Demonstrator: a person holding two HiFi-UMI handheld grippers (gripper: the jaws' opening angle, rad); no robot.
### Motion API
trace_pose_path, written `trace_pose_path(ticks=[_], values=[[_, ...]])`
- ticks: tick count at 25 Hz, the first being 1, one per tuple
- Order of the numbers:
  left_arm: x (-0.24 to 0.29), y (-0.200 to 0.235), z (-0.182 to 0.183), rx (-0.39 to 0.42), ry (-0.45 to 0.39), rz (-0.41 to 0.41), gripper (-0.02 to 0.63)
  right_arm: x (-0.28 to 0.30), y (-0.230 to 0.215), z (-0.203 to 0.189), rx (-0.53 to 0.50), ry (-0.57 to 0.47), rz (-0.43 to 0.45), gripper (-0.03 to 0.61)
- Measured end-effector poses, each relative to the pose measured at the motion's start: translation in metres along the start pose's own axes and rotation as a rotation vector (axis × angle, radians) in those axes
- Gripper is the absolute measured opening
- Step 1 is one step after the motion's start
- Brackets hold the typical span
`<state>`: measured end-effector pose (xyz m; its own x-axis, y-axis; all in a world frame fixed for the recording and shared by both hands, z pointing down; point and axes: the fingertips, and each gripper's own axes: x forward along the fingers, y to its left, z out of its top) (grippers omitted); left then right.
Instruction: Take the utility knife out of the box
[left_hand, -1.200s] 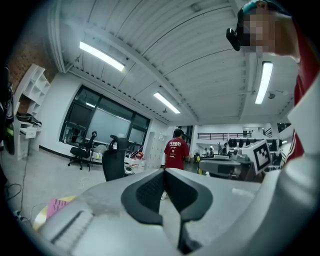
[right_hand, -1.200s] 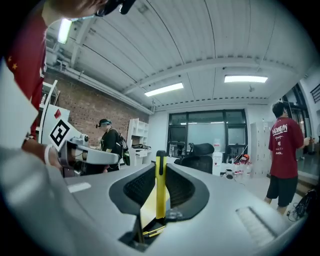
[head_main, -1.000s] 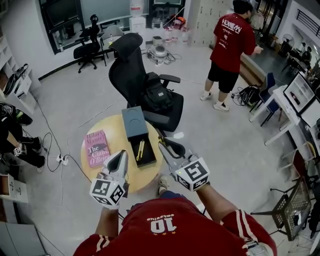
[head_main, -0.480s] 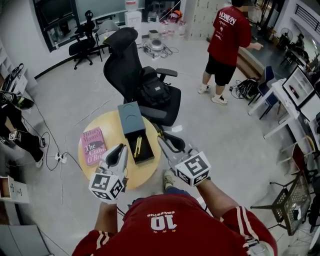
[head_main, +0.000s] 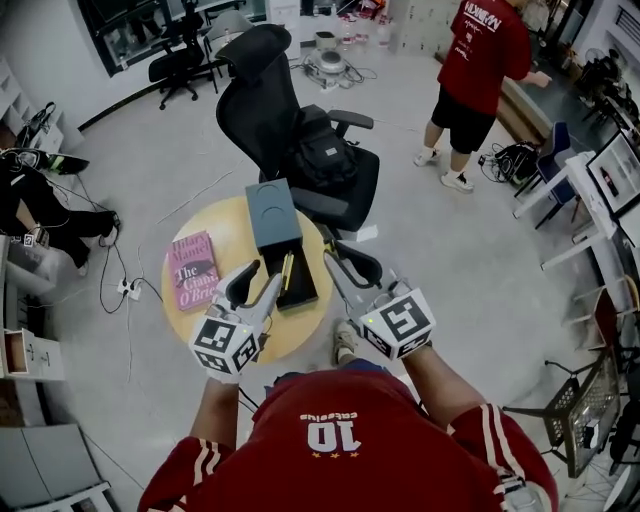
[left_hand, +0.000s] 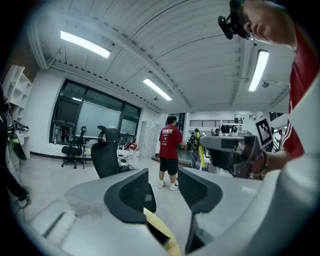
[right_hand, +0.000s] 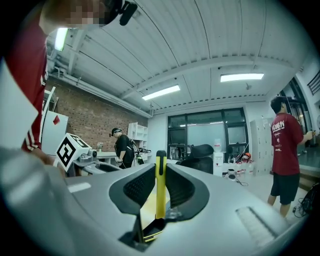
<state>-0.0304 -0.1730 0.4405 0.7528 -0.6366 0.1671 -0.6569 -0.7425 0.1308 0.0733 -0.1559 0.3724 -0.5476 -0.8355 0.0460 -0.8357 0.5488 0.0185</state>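
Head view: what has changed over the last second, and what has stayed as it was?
The left gripper moved forward to the near left side of the open box. Its jaws, shut before, are opening and grip nothing. The right gripper stays beside the box's right edge, still shut on a slim yellow utility knife held upright. The box, the book and the yellow piece lying in the tray kept their places.

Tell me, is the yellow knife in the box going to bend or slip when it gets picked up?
Probably stiff: the knife looks straight and slim where it lies lengthwise in the box. It's likely light, being so thin. Lying flat, it shouldn't roll, but such a narrow body could twist or slip in a grip.
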Motion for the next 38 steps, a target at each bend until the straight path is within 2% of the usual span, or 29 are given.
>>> trace_pose_path(ticks=[3, 11, 19, 26, 34, 38], values=[[0.014, 0.005, -0.009, 0.0, 0.034, 0.002, 0.19, 0.005, -0.005, -0.002, 0.006, 0.003, 0.013, 0.066], [0.057, 0.023, -0.048, -0.008, 0.144, 0.039, 0.19, 0.015, -0.034, -0.007, 0.044, 0.008, 0.035, 0.066], [0.103, 0.05, -0.138, -0.01, 0.329, 0.124, 0.19, 0.028, -0.071, -0.013, 0.05, 0.003, 0.066, 0.066], [0.128, 0.075, -0.211, -0.132, 0.46, 0.19, 0.19, 0.049, -0.094, -0.024, 0.075, 0.016, 0.108, 0.066], [0.14, 0.094, -0.28, -0.103, 0.647, 0.253, 0.19, 0.067, -0.104, -0.04, 0.111, 0.048, 0.162, 0.066], [0.144, 0.098, -0.304, -0.1, 0.735, 0.26, 0.19, 0.078, -0.11, -0.047, 0.121, 0.059, 0.183, 0.066]])
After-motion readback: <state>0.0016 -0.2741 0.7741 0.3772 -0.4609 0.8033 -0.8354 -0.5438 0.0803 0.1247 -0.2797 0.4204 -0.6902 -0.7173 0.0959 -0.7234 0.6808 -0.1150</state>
